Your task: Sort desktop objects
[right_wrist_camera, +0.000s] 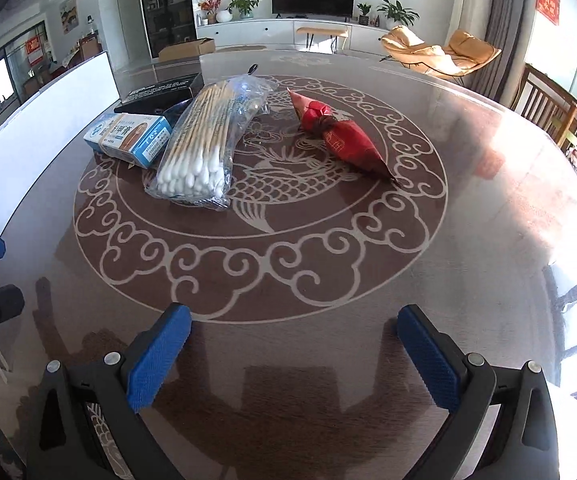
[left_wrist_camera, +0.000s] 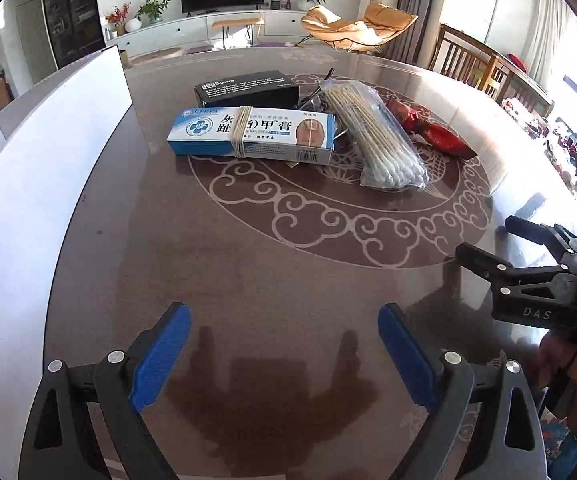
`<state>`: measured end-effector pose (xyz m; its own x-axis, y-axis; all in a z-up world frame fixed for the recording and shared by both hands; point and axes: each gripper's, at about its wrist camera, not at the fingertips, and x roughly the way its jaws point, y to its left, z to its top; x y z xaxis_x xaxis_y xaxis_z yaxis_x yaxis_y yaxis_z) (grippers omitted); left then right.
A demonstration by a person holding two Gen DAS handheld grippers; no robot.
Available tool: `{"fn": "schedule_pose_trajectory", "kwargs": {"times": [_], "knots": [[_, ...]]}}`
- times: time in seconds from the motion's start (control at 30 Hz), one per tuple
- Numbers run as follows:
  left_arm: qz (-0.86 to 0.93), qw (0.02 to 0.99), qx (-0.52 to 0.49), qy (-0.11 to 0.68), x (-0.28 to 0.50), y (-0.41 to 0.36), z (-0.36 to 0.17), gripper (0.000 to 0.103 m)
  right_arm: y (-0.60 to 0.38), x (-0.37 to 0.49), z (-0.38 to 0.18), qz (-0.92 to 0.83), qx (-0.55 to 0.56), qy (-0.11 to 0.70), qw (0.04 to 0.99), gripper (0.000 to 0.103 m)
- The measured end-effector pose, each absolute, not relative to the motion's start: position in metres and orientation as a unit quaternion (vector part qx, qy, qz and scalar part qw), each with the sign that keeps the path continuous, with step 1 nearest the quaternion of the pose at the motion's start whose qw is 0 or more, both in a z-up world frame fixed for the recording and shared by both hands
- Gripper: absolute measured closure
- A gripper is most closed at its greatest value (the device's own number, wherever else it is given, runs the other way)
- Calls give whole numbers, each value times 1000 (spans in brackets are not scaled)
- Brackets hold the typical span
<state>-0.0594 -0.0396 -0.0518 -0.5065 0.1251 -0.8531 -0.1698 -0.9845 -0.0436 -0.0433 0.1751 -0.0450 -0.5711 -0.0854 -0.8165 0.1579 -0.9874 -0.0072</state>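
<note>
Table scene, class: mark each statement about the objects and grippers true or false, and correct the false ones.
1. The cotton swab bag lies between the blue and white box and the red packet. True.
2. The left gripper holds the box. False: its jaws are open and empty.
3. A rubber band wraps the blue and white box. True.
4. The black box lies nearer the grippers than the blue one. False: it lies behind it.
5. The right gripper is shut. False: open, holding nothing.
</note>
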Motion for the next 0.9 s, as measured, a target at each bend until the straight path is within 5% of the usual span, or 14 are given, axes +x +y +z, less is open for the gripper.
{"fn": "schedule_pose_trajectory", "kwargs": {"times": [0.9], "knots": [[887, 36, -459, 21, -107, -25, -68, 0, 181, -79, -42, -888, 457, 30, 47, 0]]}}
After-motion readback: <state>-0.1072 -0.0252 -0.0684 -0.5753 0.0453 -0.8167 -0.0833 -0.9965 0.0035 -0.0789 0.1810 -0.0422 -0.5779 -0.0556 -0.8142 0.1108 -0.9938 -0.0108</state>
